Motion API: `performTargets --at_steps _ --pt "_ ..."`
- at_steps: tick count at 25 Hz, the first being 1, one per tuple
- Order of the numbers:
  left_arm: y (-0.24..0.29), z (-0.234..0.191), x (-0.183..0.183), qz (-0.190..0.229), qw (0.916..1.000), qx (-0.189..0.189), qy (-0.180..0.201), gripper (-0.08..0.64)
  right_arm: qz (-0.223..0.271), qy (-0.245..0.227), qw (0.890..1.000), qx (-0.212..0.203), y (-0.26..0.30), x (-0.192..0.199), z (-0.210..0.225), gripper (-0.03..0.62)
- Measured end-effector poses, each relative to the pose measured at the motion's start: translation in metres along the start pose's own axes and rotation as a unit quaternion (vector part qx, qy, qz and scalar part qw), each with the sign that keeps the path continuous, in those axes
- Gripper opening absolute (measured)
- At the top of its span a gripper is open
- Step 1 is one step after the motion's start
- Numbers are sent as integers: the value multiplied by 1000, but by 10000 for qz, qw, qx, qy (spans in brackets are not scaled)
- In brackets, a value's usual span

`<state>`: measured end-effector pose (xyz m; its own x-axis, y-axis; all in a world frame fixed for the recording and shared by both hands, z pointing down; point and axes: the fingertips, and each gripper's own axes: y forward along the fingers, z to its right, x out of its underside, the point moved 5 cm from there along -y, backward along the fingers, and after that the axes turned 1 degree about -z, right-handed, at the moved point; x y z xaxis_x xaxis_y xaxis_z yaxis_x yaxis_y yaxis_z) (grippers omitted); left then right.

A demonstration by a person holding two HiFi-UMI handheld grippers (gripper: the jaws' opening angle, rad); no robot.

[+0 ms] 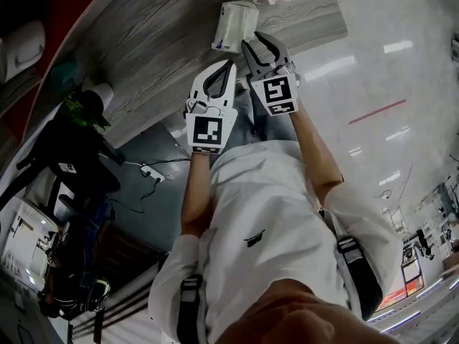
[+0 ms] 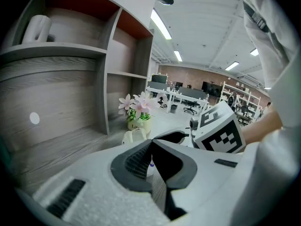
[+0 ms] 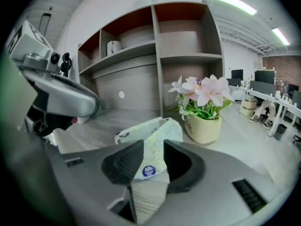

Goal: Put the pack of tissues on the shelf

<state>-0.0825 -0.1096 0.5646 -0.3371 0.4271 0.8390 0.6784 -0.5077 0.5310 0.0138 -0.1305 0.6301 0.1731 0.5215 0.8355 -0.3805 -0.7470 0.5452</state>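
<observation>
Both jaws of my right gripper (image 3: 151, 146) stand apart, the pale plastic pack of tissues (image 3: 143, 131) just ahead on the grey wooden shelf (image 3: 101, 121). Only that gripper's view shows its round blue sticker (image 3: 148, 171). My left gripper (image 2: 151, 141) is closed.

The grey wood-grain shelf (image 3: 106, 119) carried the pack of tissues (image 3: 150, 138), which lay just beside a potted pink flower (image 3: 203, 124).

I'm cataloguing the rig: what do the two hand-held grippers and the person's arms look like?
The left hand-held gripper and the right hand-held gripper each have a pale grey shell, dark ribbed jaw linings, and a cube with black-and-white square markers. The arms come out of a white short-sleeved shirt.
</observation>
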Motion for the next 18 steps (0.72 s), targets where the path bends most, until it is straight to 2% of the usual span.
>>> performTargets --at_steps 7,14,18 --pt "3 -3 4 -70 10000 -36 -41 29 -125 -17 9999 25 14 8 5 137" --pt "4 -5 4 -66 10000 -36 -40 29 -114 36 9997 195 14 9 11 44" --pt "3 -2 1 -24 10000 -17 -13 29 -68 57 9997 227 8 7 12 37"
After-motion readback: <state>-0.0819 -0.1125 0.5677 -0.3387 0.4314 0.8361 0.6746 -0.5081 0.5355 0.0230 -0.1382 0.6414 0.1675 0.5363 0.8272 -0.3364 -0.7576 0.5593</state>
